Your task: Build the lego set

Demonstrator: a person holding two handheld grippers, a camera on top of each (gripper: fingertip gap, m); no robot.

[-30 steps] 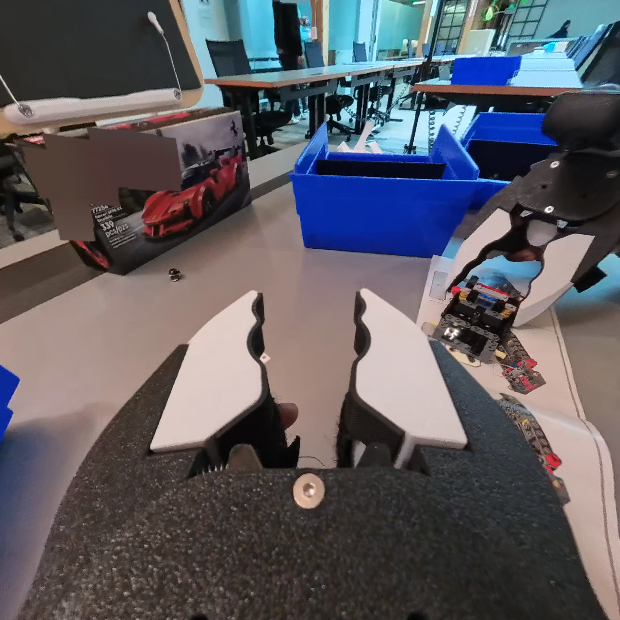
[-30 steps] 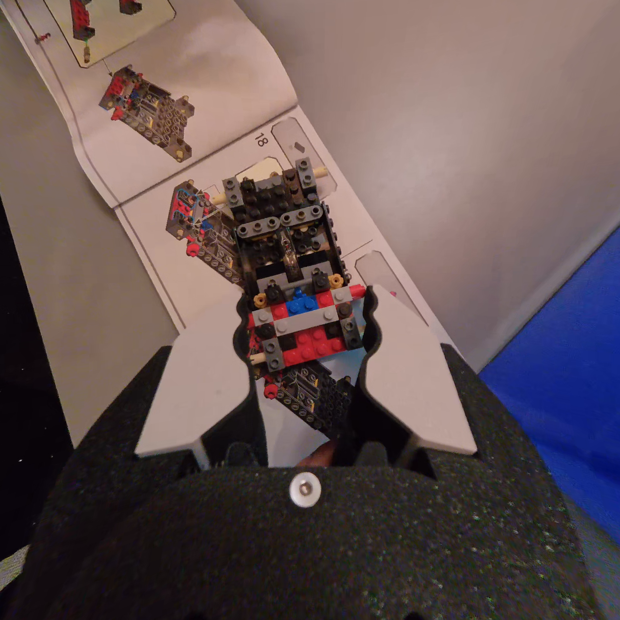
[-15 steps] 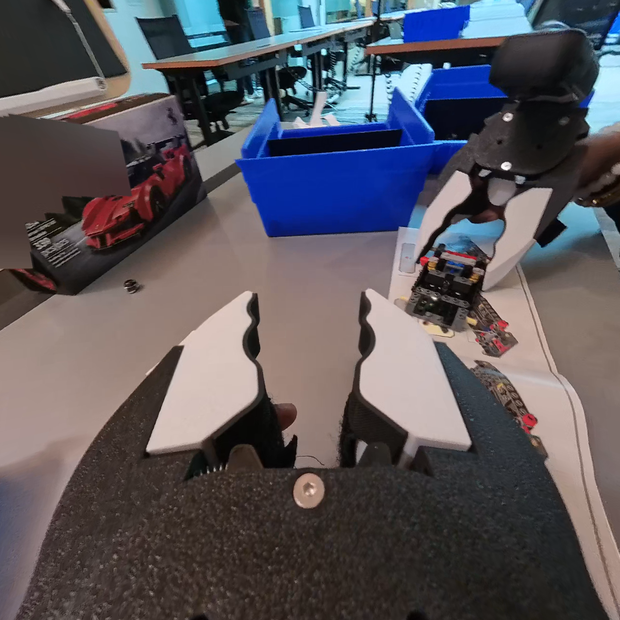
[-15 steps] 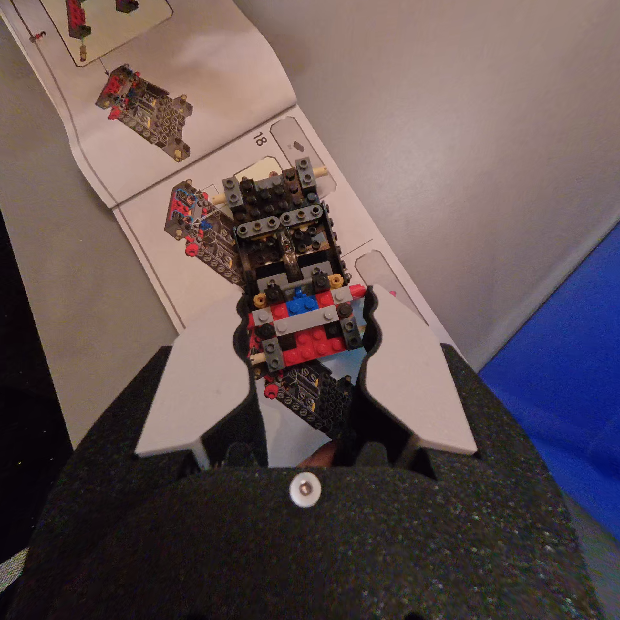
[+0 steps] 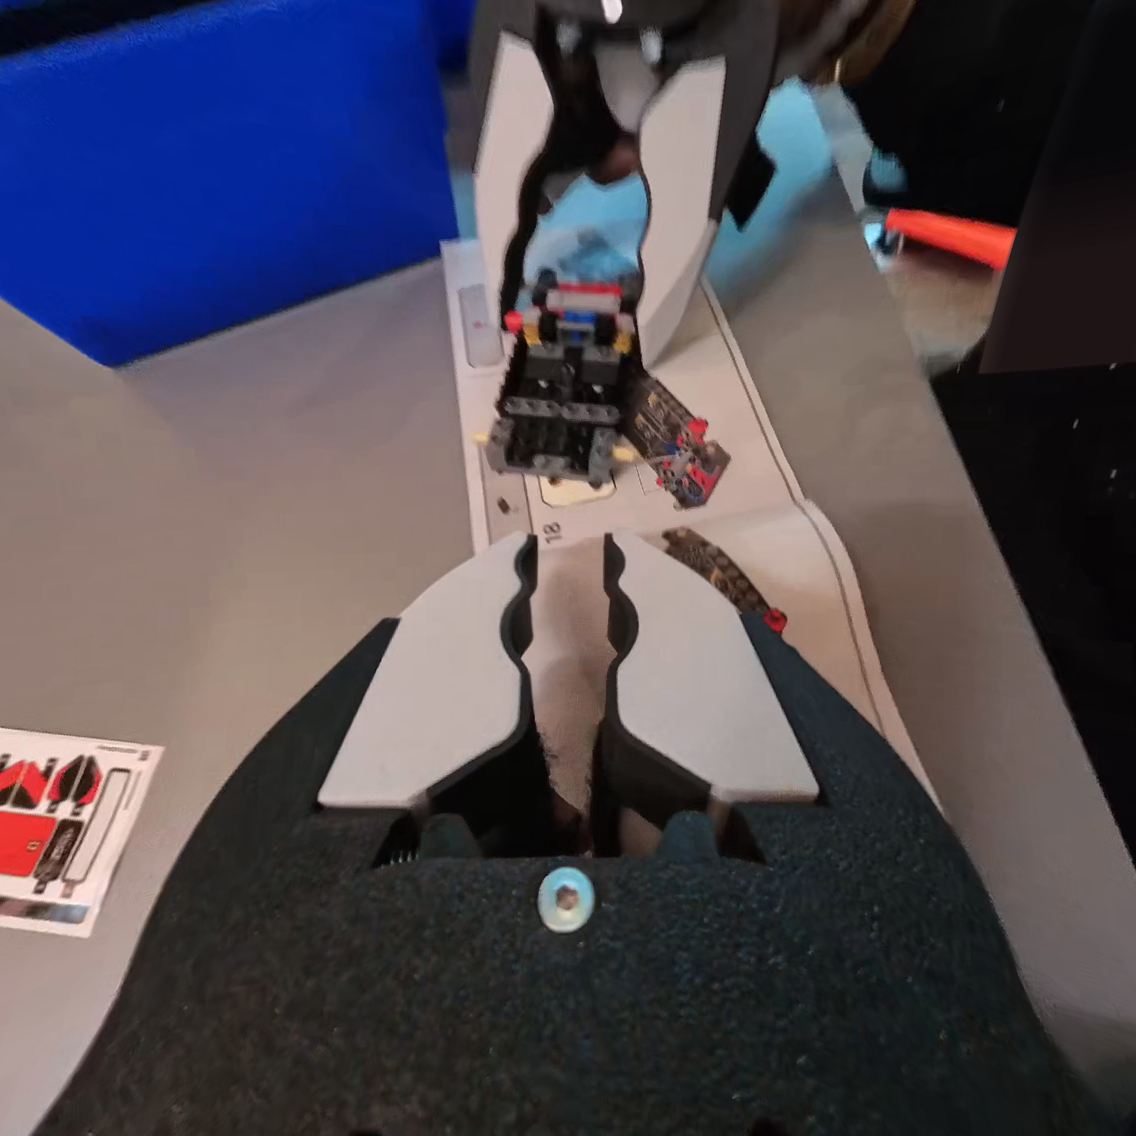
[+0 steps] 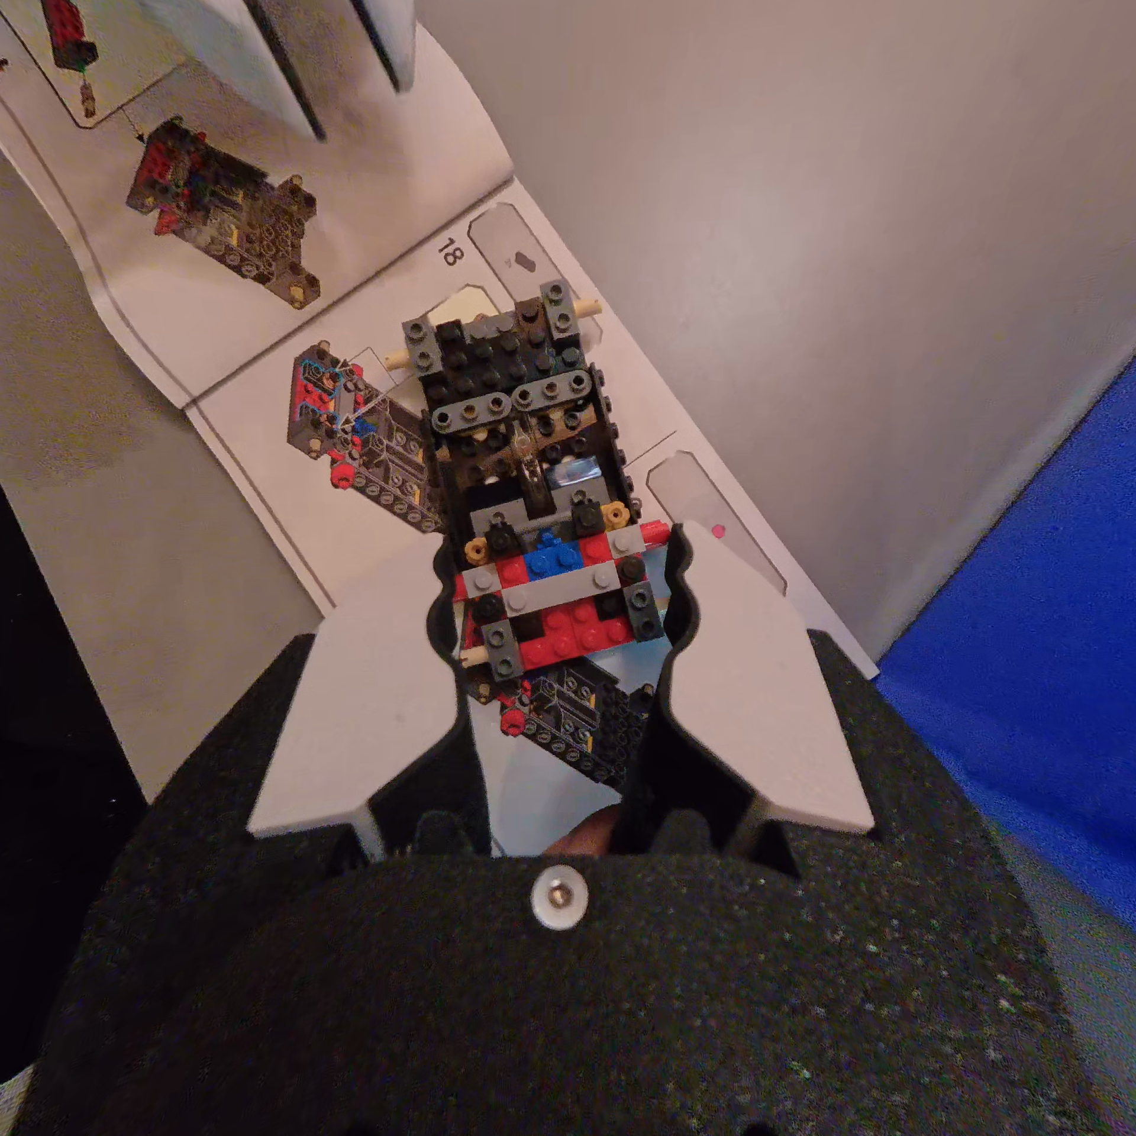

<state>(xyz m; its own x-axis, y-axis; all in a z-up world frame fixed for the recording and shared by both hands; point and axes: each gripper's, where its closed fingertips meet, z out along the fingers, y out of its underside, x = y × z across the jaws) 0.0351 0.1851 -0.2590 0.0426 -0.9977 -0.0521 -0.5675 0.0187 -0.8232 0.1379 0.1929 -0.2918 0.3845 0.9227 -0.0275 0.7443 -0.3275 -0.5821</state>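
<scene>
My right gripper [image 6: 556,547] is shut on the rear of a half-built lego chassis [image 6: 522,430], black and grey with red, blue and white plates. It holds the chassis just above the open instruction booklet [image 6: 430,153]. In the left wrist view the chassis [image 5: 556,406] hangs from the right gripper [image 5: 575,295] straight ahead. My left gripper [image 5: 568,544] is open by a narrow gap and empty, low over the booklet [image 5: 774,553] and a short way in front of the chassis. It also shows at the top of the right wrist view [image 6: 353,92].
A blue bin [image 5: 215,172] stands at the far left of the booklet and shows at the right of the right wrist view [image 6: 1045,615]. A sticker sheet [image 5: 61,830] lies on the grey table [image 5: 246,522] at the left. A dark object [image 5: 1057,430] stands at the right. The left gripper's tips are roughly 12 cm from the right gripper's.
My left gripper has swung right and down toward the chassis, and its jaws have narrowed. The right gripper has kept hold of the chassis almost still.
</scene>
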